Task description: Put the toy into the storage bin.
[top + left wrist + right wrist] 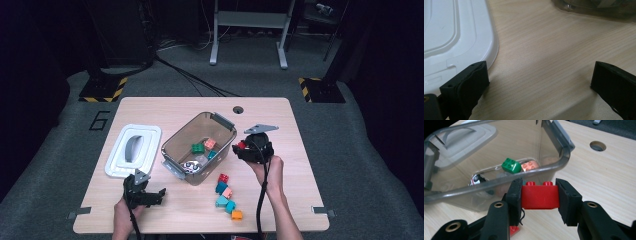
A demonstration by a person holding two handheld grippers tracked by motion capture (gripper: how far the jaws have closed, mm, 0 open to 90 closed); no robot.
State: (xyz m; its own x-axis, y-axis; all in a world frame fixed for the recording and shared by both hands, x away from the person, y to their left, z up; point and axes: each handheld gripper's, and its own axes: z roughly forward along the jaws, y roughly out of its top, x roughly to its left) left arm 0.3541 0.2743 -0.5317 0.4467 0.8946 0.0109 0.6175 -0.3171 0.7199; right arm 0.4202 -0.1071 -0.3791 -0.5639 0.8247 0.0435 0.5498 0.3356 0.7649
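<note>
Nearest the lens in the right gripper view, the right gripper (539, 195) is clenched on a red rectangular plastic building brick (539, 196), studs up, its long axis running across from jaw to jaw. The brick sits just outside the near rim of the smoky transparent plastic storage bin (499, 183), level with that rim and not yet over the opening; the bin lies directly ahead of the jaws. Inside the bin a green studded brick (511, 165) and a salmon-pink brick (530, 165) rest on the floor. In the left gripper view, the left gripper (539, 82) stands released with jaws wide apart over bare wooden tabletop (544, 50), nothing between them; the white plastic bin lid (454, 32) lies just beside one jaw. In the high view, the right gripper (246, 146) holds at the bin's (175, 142) right-hand wall, while the left gripper (152, 196) rests near the table's front edge below the lid (120, 160), well apart from the bin. A loose cluster of coloured bricks (226, 196) lies in front of the bin. Assessment: the right hand is nearer, and the coming move calls for a short carry forward over the rim.
</note>
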